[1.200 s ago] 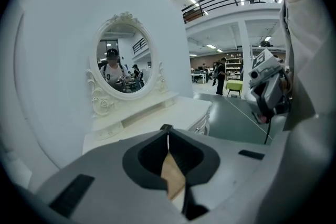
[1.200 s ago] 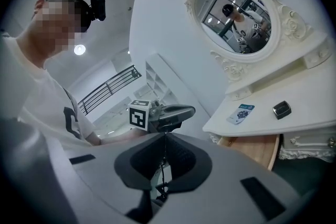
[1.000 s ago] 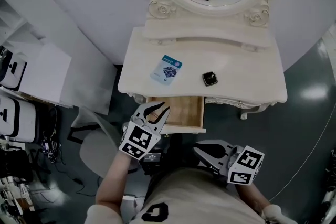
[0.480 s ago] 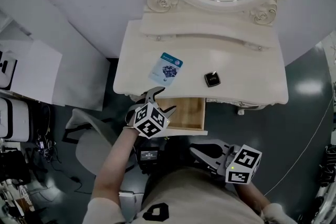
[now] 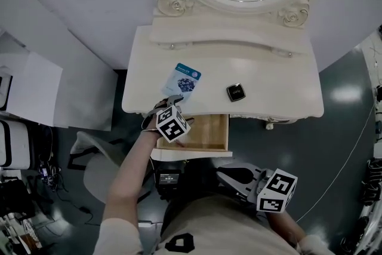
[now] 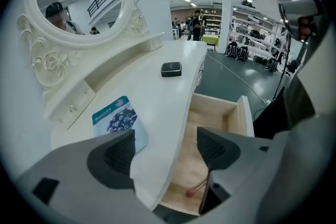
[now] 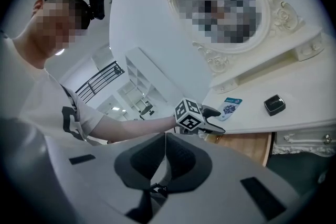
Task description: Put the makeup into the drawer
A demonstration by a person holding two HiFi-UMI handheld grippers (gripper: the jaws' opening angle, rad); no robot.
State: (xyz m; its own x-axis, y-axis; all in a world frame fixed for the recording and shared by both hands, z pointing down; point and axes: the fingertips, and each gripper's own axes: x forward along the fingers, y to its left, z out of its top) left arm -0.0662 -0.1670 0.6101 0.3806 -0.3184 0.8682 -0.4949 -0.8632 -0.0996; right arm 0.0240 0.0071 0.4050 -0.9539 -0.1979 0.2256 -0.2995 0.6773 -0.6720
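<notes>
The left gripper (image 5: pixel 162 108) hangs nose-down over the front edge of the dressing table (image 5: pixel 268 77), directly above the open drawer (image 5: pixel 206 133). Its jaws have just been opening and now stand wide apart. Only the table edge and the drawer interior show between them, and no item is gripped. A thin red-tipped stick (image 6: pixel 193 190) lies on the drawer floor just below the jaws. This position suggests the spread is a release into the drawer.

The right gripper (image 5: pixel 228 175) is held low beside the person's torso, well apart from the table. Its jaws are pressed together on nothing, which is consistent with a parked, idle tool.

Two items rest on the tabletop, outside the drawer:
- a blue-and-white sachet (image 5: pixel 184 79), just beside the left gripper;
- a black compact (image 5: pixel 236 92), nearer the table's middle.

The task is judged incomplete. The sachet is the nearer candidate for pickup.
</notes>
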